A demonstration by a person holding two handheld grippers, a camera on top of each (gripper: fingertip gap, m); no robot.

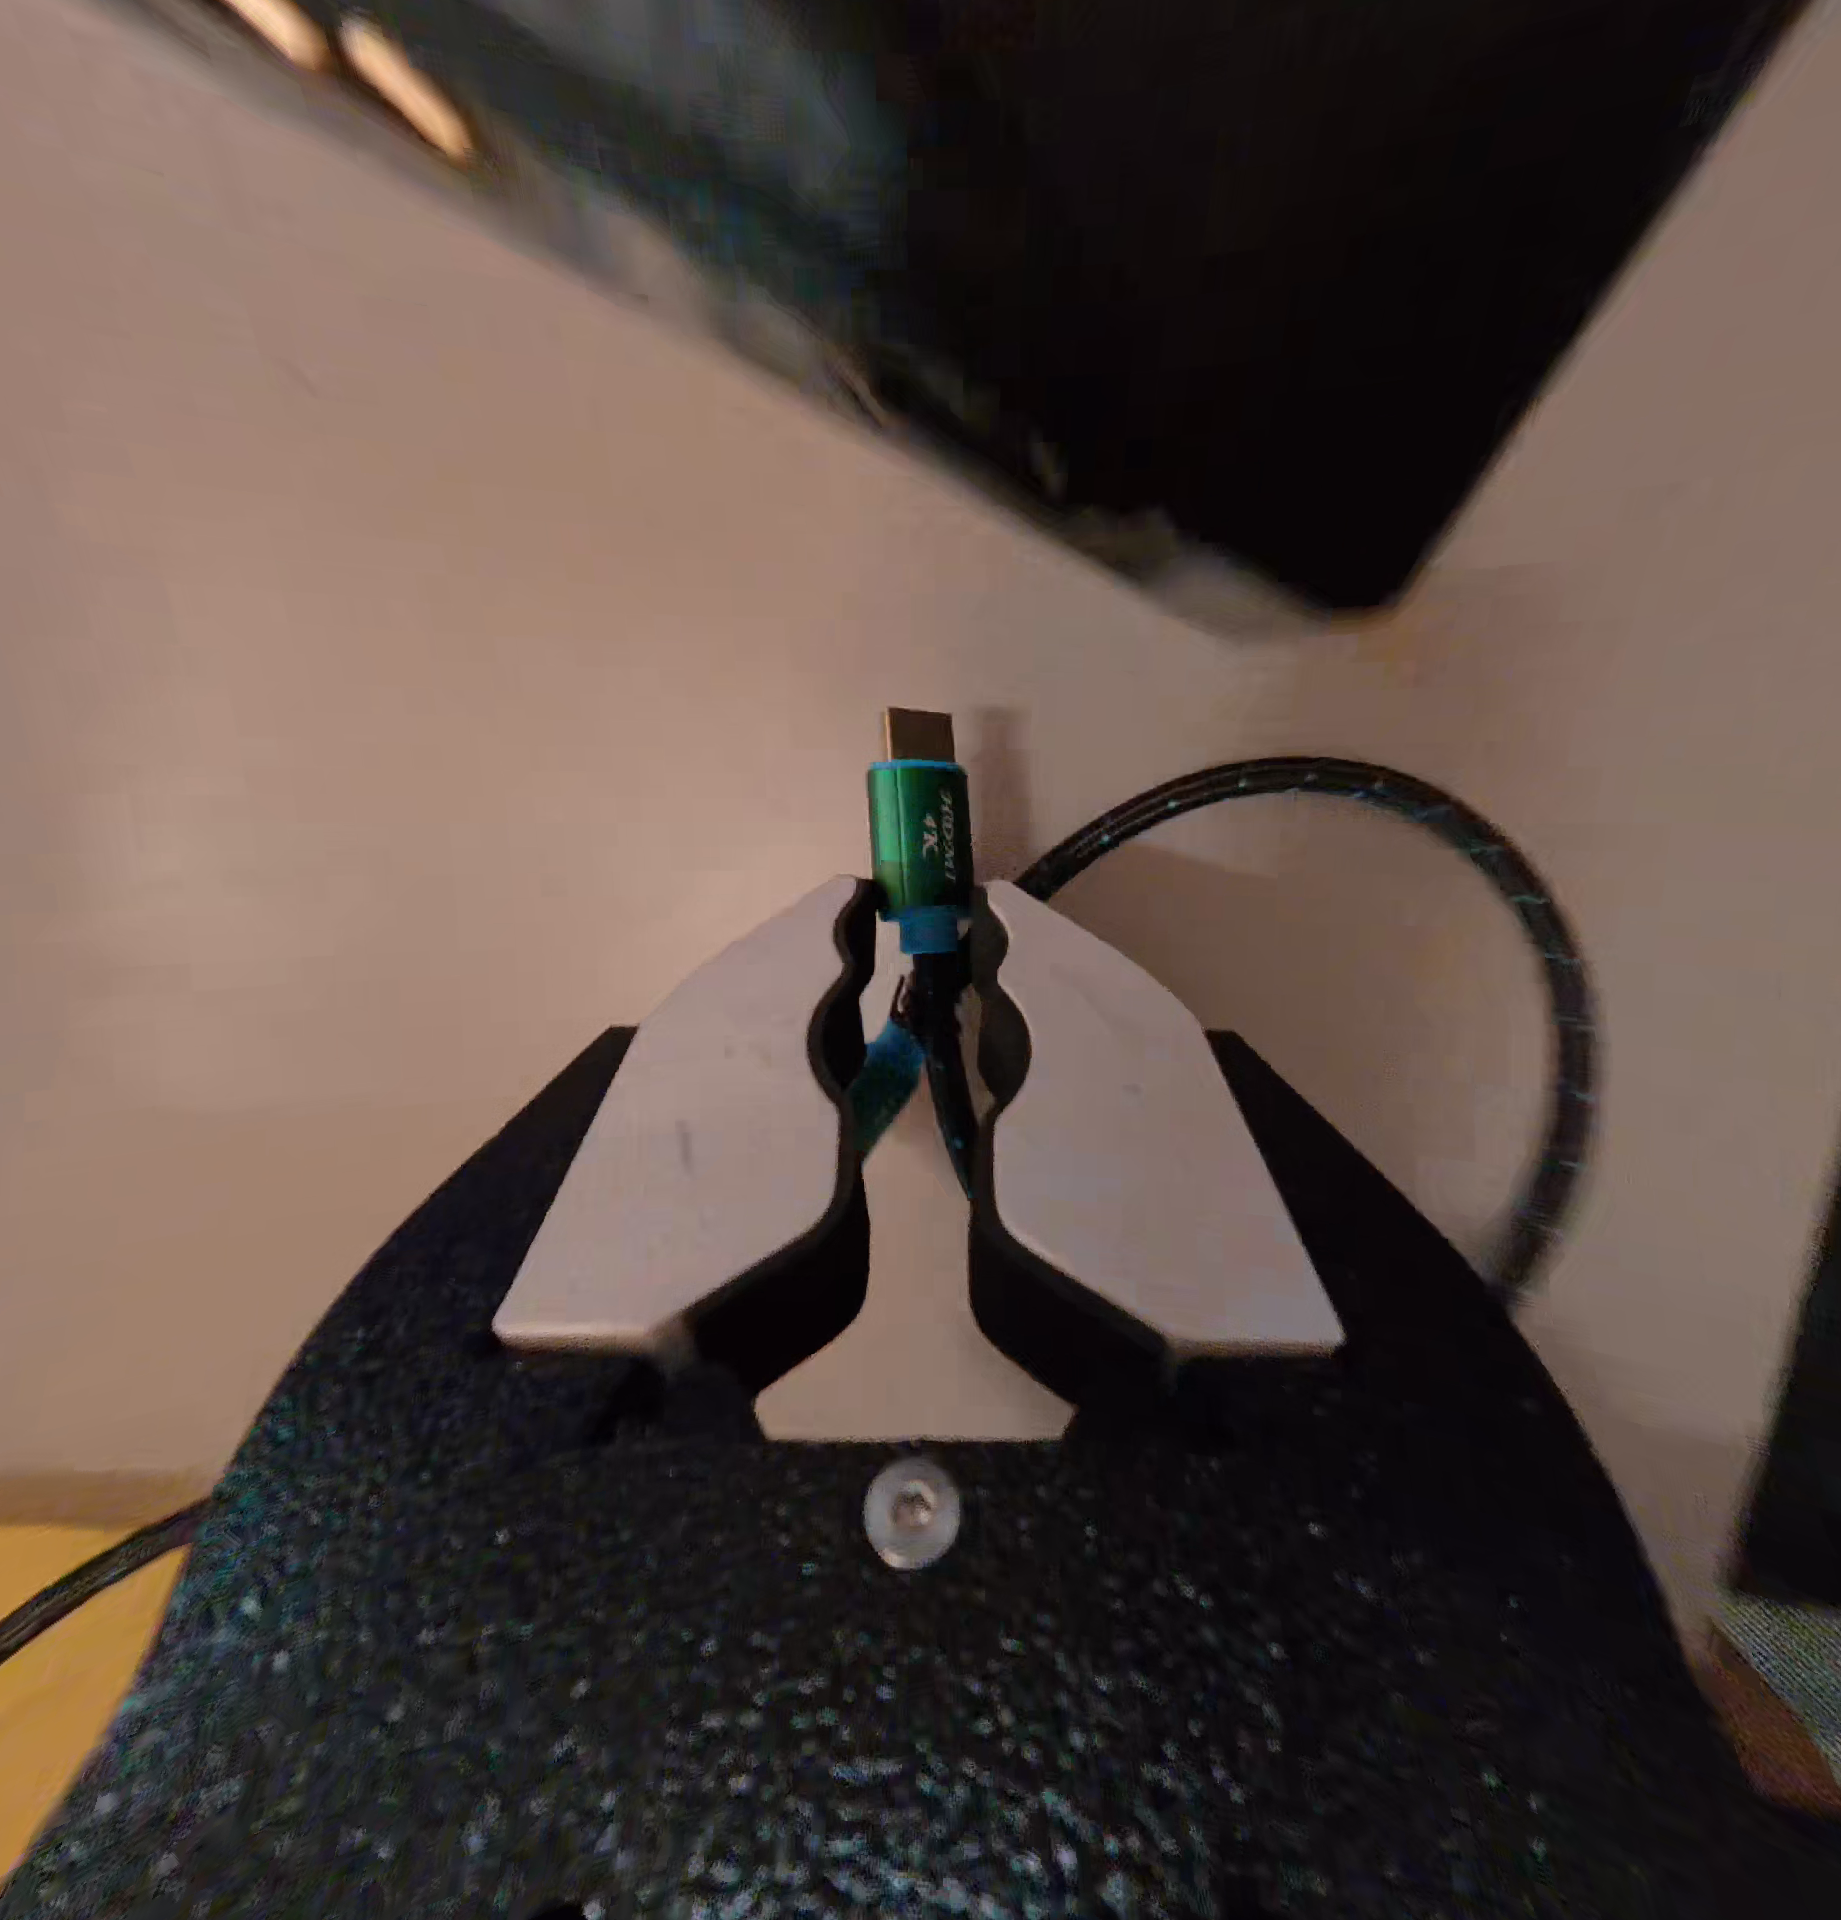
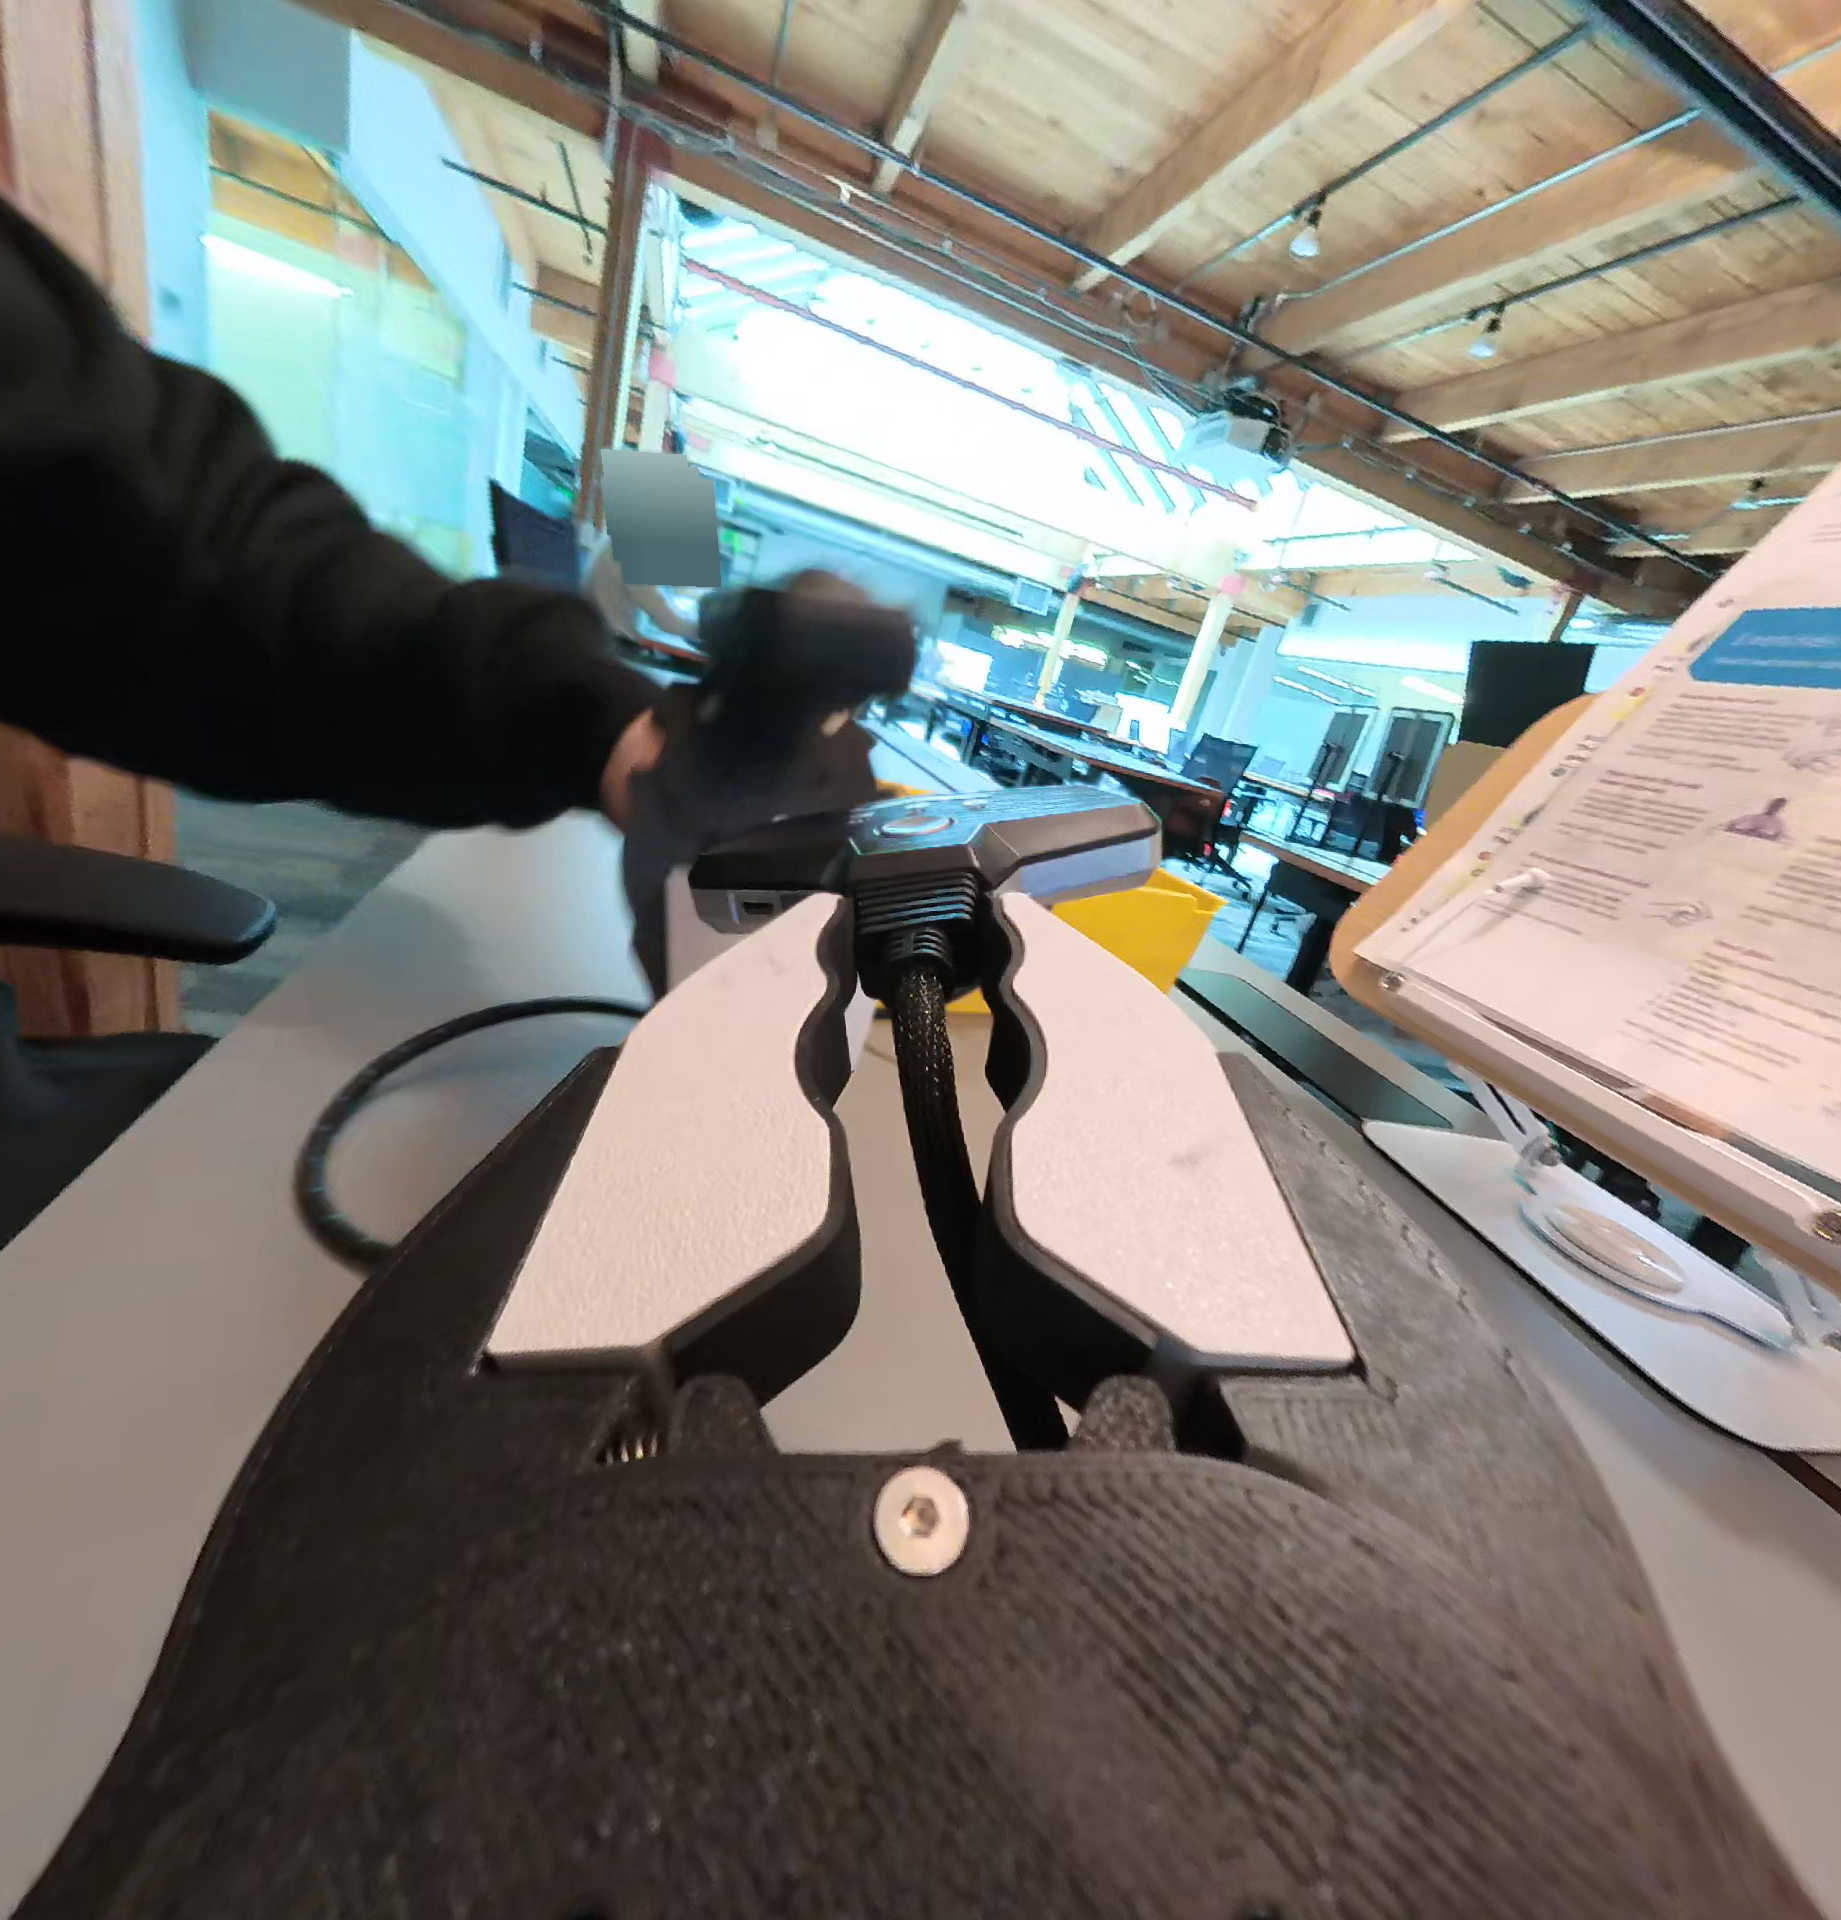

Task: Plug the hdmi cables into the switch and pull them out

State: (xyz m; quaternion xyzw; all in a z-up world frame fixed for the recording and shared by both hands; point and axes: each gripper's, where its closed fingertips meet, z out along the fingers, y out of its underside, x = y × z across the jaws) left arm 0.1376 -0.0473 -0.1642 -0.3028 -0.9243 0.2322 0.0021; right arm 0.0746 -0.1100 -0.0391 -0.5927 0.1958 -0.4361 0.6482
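Note:
In the left wrist view my left gripper (image 1: 921, 894) is shut on the rear of a green HDMI plug (image 1: 916, 821). The plug's metal tip points forward, free in the air over a pale surface. Its black braided cable (image 1: 1518, 914) loops off to the right. In the right wrist view my right gripper (image 2: 921, 914) is shut on the ribbed collar of the black and grey switch (image 2: 999, 831), holding it above the white table (image 2: 147, 1403). The switch's own black cable (image 2: 931, 1091) runs back between the fingers. The left gripper (image 2: 791, 665) shows blurred beyond, held by a black-sleeved arm (image 2: 220, 623).
A large blurred black slab (image 1: 1103, 260) hangs across the top of the left wrist view, and a dark object (image 1: 1820, 1299) stands at its right edge. A tilted document board (image 2: 1674, 883) stands at the right, a yellow bin (image 2: 1134, 925) behind the switch, a chair armrest (image 2: 116, 899) at the left.

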